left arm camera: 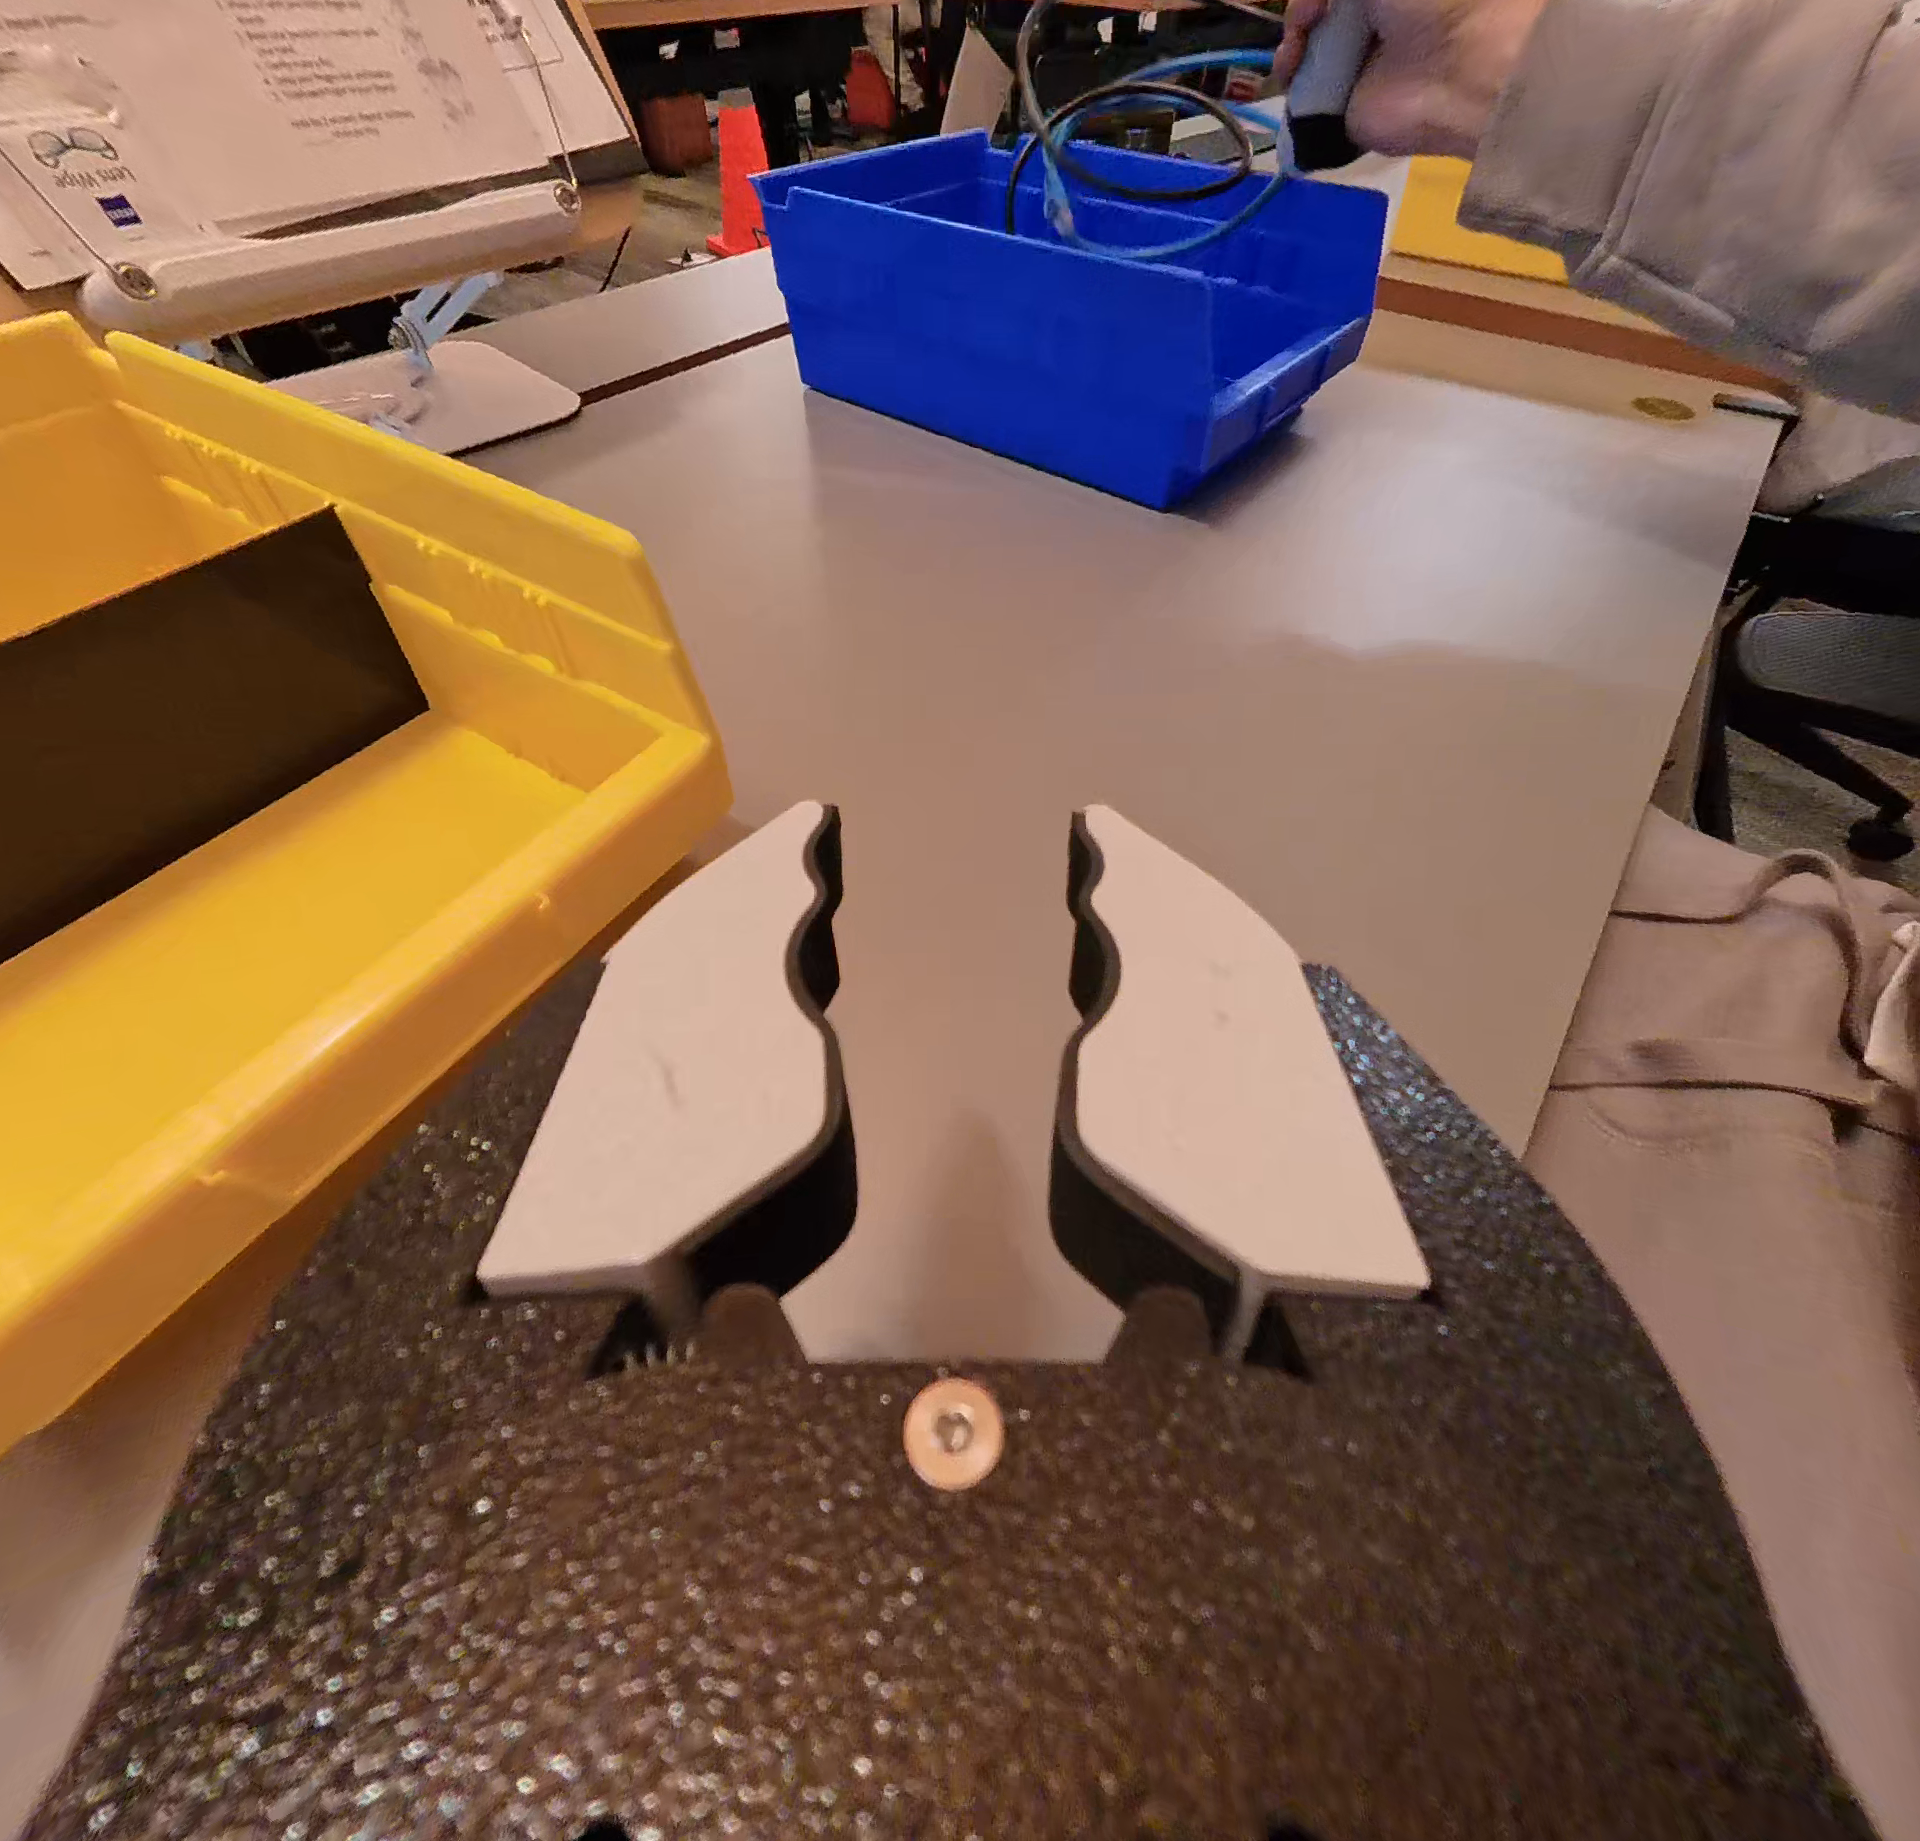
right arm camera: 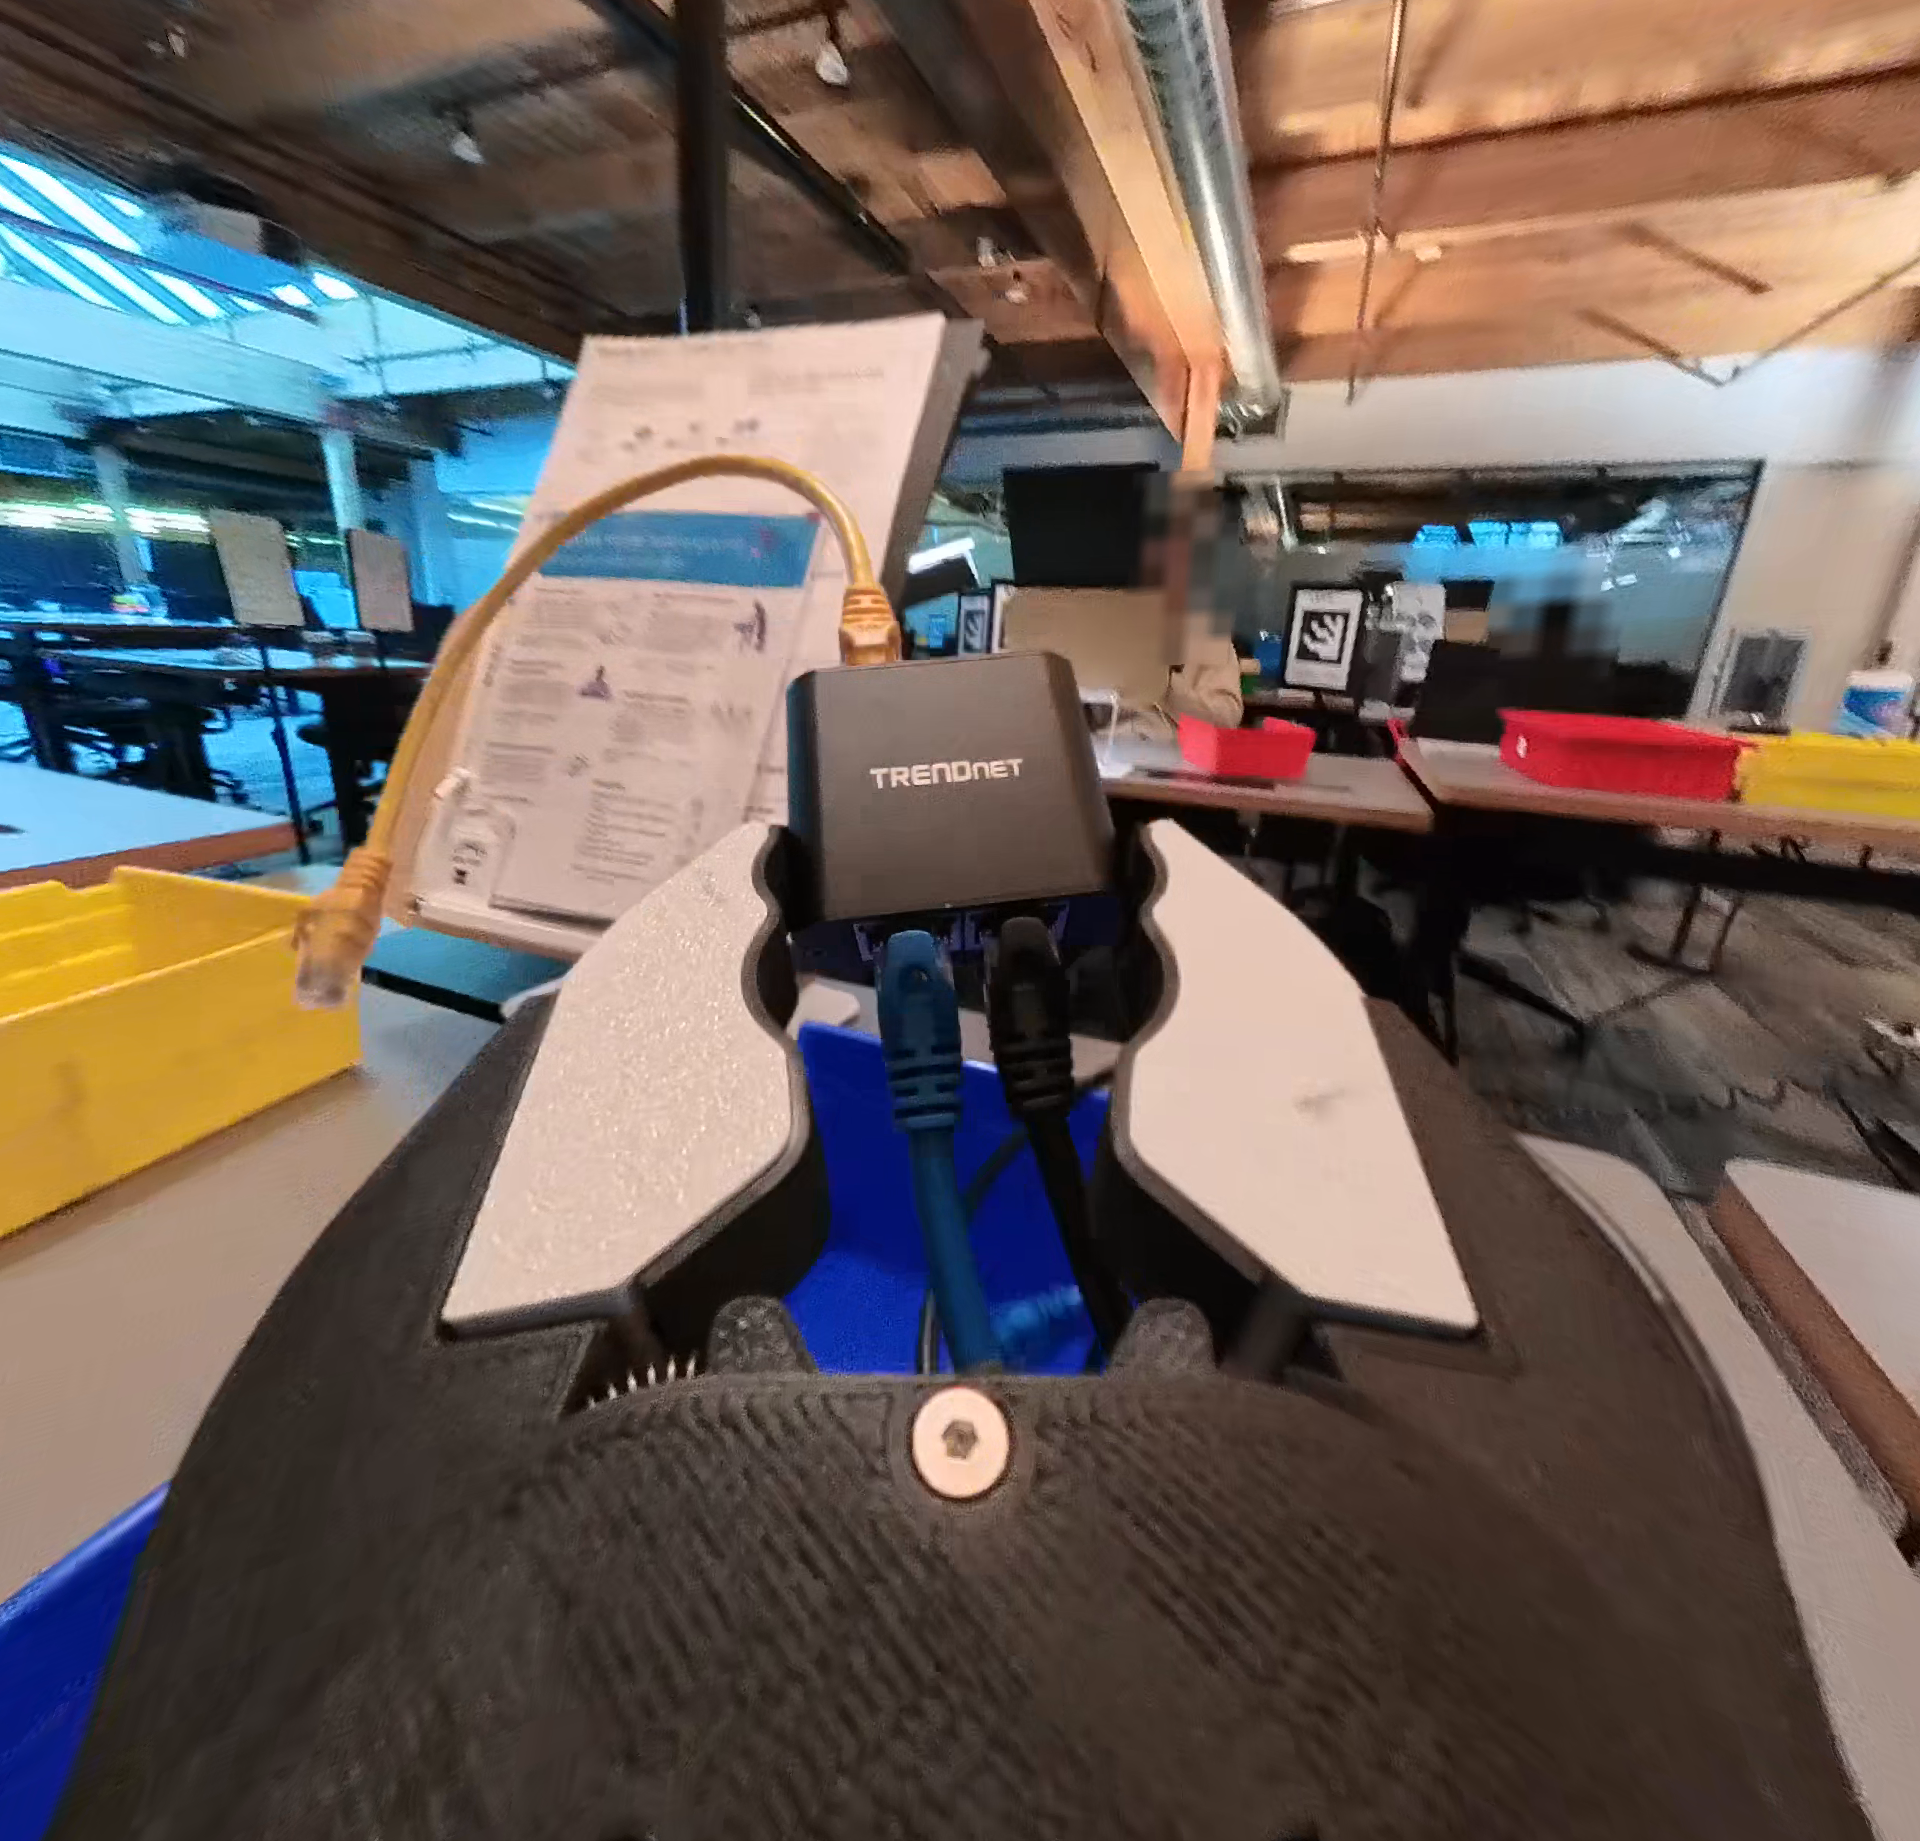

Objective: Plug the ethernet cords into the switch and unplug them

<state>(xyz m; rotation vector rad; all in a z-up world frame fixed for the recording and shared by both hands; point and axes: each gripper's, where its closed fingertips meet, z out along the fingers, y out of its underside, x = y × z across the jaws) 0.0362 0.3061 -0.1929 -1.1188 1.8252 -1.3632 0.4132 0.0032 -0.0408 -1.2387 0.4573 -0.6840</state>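
The right gripper (right arm camera: 951, 856) is closed on the black switch (right arm camera: 945, 778), its two fingers pressing the box's left and right sides near the lower end, and it holds the unit raised above the blue bin (right arm camera: 862, 1220), which shows between and below the fingers. Three ethernet cords are counted on the switch. The blue cord (right arm camera: 920, 1053) and the black cord (right arm camera: 1029, 1033) are seated side by side in the near face, pointing back toward the camera and running down between the fingers into the bin. The yellow cord (right arm camera: 582, 565) is plugged at the far top edge, arches up and leftward, and its other connector (right arm camera: 330, 944) hangs free in the air above the yellow bin (right arm camera: 135, 1074). In the left wrist view the left gripper (left arm camera: 954, 835) stands partly open with nothing between its fingers, low over the bare grey table (left arm camera: 1247, 700), well apart from the switch. The same yellow bin lies just to its left, holding one dark flat panel (left arm camera: 187, 690). The blue bin sits farther ahead, with blue and black cable loops rising from it toward a hand (left arm camera: 1403, 46) in a beige sleeve (left arm camera: 1714, 160). One document stand (left arm camera: 312, 129) with printed sheets is beyond the yellow bin.
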